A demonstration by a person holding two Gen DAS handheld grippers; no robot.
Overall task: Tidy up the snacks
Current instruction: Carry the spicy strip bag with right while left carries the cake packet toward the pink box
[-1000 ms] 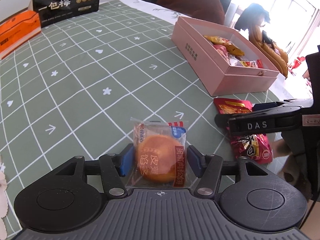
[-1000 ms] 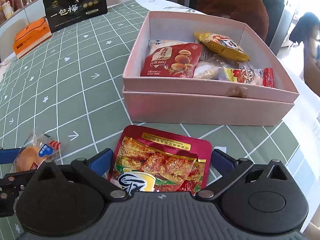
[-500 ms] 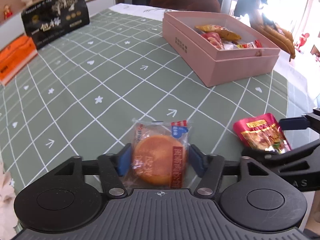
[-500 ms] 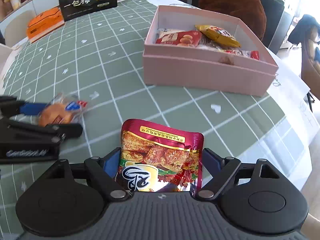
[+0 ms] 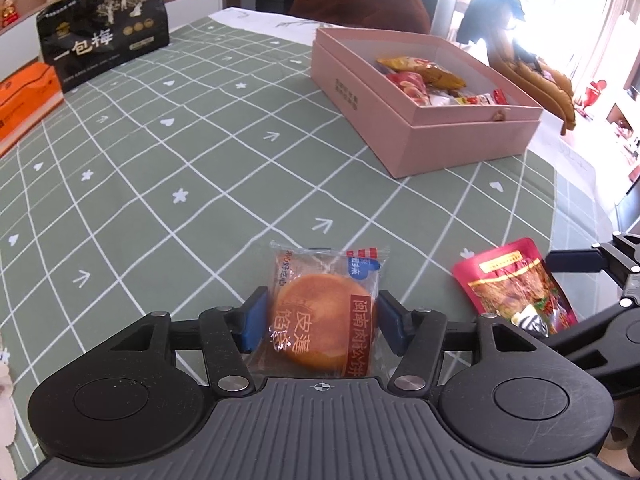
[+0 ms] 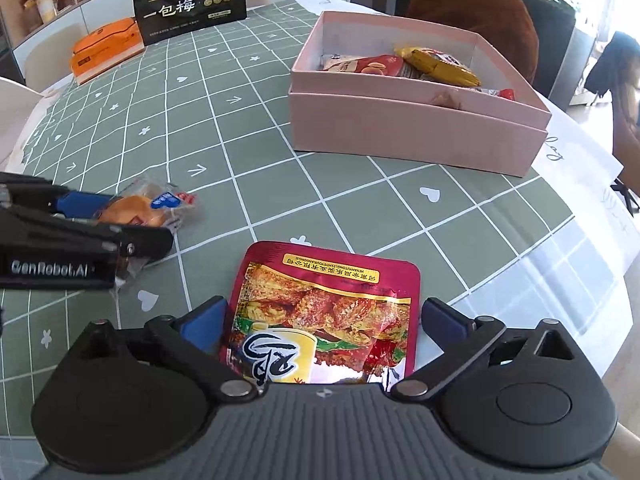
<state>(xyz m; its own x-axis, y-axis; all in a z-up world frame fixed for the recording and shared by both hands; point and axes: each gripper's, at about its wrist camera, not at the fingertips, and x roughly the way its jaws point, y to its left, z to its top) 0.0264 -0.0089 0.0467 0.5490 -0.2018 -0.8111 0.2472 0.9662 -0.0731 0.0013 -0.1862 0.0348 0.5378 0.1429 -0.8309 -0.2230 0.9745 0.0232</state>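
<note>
My left gripper (image 5: 320, 316) is shut on a clear-wrapped round pastry (image 5: 322, 320), held above the green checked tablecloth (image 5: 180, 168). My right gripper (image 6: 322, 320) is shut on a red meat-snack pouch (image 6: 326, 312), also held off the cloth. The pouch shows at the right of the left wrist view (image 5: 516, 288), and the pastry at the left of the right wrist view (image 6: 140, 208). An open pink box (image 5: 420, 136) with several snack packets inside stands ahead to the right (image 6: 400, 128).
A black snack bag (image 5: 104, 52) and an orange box (image 5: 24, 100) stand at the table's far left. A brown chair (image 6: 480, 16) is behind the pink box. The table's edge with white paper (image 6: 580, 160) runs along the right.
Both grippers have lifted and pulled back from the pink box with their snacks still held. The box now looks farther away in both views.
</note>
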